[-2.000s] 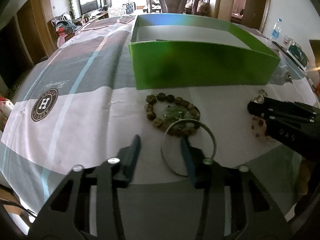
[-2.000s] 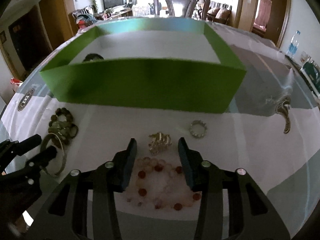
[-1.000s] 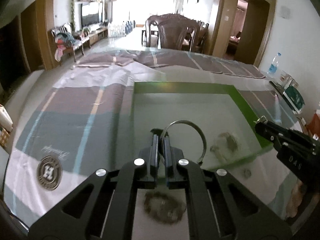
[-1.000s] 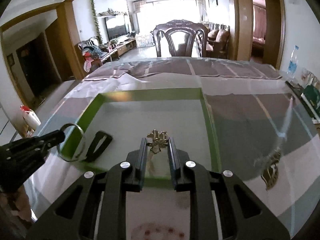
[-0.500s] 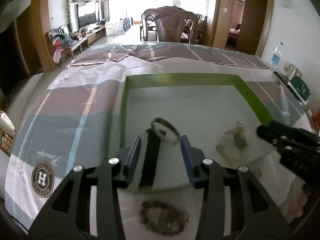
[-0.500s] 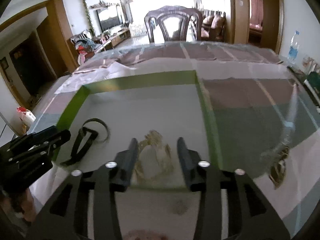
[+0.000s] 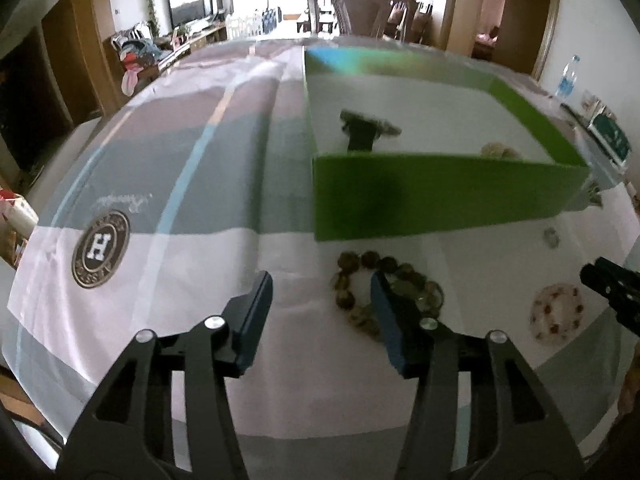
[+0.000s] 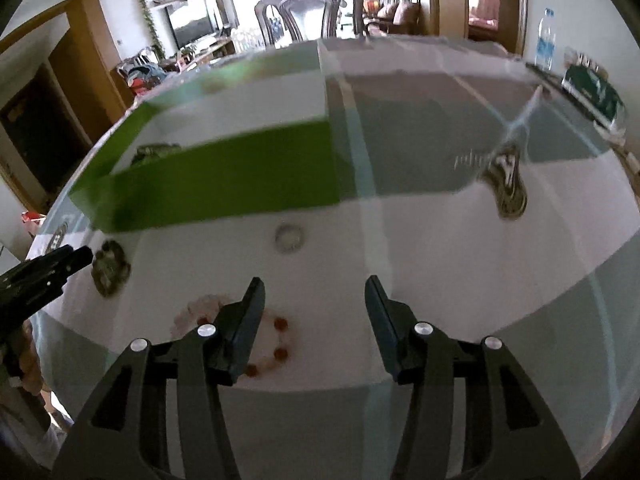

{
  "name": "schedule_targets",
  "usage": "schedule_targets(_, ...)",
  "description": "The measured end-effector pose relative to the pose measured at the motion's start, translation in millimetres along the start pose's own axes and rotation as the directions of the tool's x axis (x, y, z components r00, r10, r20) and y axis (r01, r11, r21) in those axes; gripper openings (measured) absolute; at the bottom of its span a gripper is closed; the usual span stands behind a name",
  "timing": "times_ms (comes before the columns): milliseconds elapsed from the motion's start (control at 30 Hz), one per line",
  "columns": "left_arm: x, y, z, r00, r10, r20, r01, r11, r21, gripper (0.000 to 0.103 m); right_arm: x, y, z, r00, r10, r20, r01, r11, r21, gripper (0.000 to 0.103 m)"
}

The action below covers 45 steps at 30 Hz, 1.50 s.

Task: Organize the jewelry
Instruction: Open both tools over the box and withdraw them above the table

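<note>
Jewelry lies partly inside and partly in front of a shallow green cardboard box with a white floor, which stands on the tabletop under a grey, white and mauve checked cloth. Inside the box, the left wrist view shows a dark strap-like piece with a thin metal bangle near the left wall, and a pale gold ornament just behind the front wall near the right corner.

On the cloth in front of the box lies a bracelet of dark brown and olive beads. The left tongs hover over it with both fingers spread wide and nothing between them; the right finger covers part of the bead loop in that view. To the right rests a bracelet of pale pink and red beads, and a small silver ring sits just in front of the box wall.

The right tongs are also spread apart and hold nothing; their left finger overlaps the pink and red bracelet in the right wrist view, and the ring lies ahead of them. A dark, gold-patterned curved ornament lies well to the right, apart from the box.
</note>
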State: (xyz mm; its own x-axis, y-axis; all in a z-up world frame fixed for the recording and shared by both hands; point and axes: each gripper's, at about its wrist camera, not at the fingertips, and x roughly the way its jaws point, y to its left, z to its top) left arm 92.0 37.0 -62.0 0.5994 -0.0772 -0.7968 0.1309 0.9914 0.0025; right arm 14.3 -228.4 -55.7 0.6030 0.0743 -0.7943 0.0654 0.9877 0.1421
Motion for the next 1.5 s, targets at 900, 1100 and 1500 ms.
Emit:
schedule_targets(900,-58,-33,-30,0.972,-0.229,0.044,0.224,0.97,0.092,0.012,3,7,-14,1.0,0.002,0.001,-0.002,1.0,-0.018,0.055)
schedule_targets(1100,-29,-18,-44,0.99,-0.137,-0.03,0.139,0.989,0.046,0.021,1,8,-17,1.0,-0.01,0.002,0.011,1.0,-0.027,0.056)
schedule_targets(1500,-22,-33,-43,0.99,-0.136,-0.023,0.137,0.989,0.06,0.047,-10,22,-27,1.0,-0.024,0.021,0.025,0.996,-0.084,0.055)
